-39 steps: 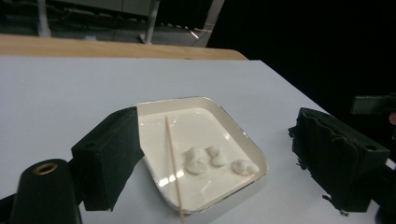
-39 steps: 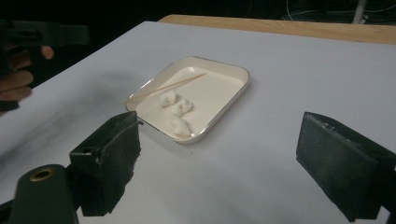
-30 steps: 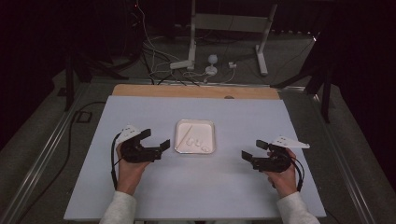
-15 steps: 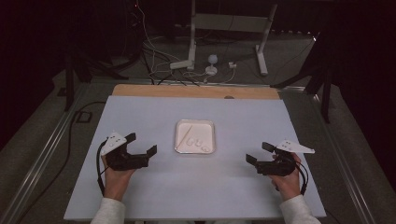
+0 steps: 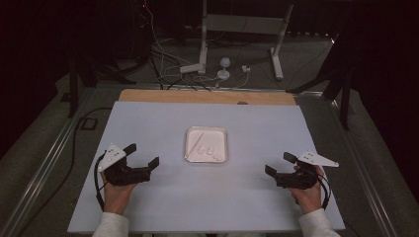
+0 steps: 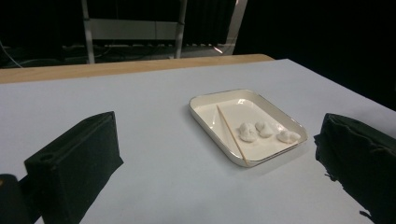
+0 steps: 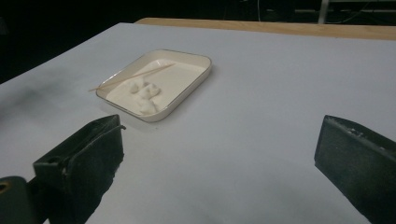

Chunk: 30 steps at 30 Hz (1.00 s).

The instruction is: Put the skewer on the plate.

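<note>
A small white tray (image 5: pixel 190 133) lies in the middle of the white table top. In it are a thin wooden stick (image 6: pixel 231 135) and three small white lumps (image 6: pixel 264 130); the right gripper view shows the same stick (image 7: pixel 135 77) and lumps (image 7: pixel 144 95). My left gripper (image 5: pixel 143 154) is held low at the tray's left, open, jaws wide apart and empty. My right gripper (image 5: pixel 279 164) is held at the tray's right, open; its jaws have just been opening with nothing between them. Both point toward the tray from a distance.
The white sheet (image 5: pixel 148 123) covers the table, with a wooden strip (image 5: pixel 207 96) along its far edge. Beyond it are floor cables (image 5: pixel 197 79) and the legs of a metal stand (image 5: pixel 276 59). Wide bare surface lies on both sides of the tray.
My left hand has moved left and a little nearer to the person, away from the tray. The right hand has stayed almost in place.
</note>
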Each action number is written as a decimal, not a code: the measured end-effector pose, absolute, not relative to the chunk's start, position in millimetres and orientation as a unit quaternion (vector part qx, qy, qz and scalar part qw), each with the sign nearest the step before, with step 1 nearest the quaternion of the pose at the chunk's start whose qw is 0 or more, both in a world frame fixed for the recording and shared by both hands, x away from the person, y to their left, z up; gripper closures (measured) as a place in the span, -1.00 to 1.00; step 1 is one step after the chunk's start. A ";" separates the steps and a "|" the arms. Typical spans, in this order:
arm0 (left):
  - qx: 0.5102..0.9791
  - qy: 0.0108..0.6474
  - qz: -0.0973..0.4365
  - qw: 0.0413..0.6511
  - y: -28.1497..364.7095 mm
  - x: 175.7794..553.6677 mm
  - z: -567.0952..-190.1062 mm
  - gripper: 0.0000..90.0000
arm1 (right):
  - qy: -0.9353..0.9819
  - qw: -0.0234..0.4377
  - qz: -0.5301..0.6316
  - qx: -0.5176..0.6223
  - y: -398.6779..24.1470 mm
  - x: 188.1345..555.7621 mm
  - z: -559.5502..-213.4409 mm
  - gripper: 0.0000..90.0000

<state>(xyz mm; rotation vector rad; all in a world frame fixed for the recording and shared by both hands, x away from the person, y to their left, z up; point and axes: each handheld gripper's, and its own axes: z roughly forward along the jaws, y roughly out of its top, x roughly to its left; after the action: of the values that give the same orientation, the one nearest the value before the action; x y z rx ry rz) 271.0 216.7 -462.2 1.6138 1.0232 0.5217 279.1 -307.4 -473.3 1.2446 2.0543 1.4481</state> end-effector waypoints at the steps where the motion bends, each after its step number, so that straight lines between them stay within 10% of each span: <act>1: 0.681 0.433 0.221 0.548 217.4 270.4 -462.4 -0.99 | 0.723 0.169 0.509 0.437 -307.6 278.4 -473.6 -0.97; 30: 0.674 0.432 0.237 0.550 233.2 258.3 -472.8 -0.99 | 0.717 0.203 0.505 0.437 -322.5 268.5 -477.4 -0.97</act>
<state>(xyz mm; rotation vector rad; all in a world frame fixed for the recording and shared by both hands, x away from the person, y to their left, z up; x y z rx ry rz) 258.3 233.2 -472.8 1.5954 1.0233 0.5612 268.5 -322.5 -477.4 1.2179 1.9992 1.4080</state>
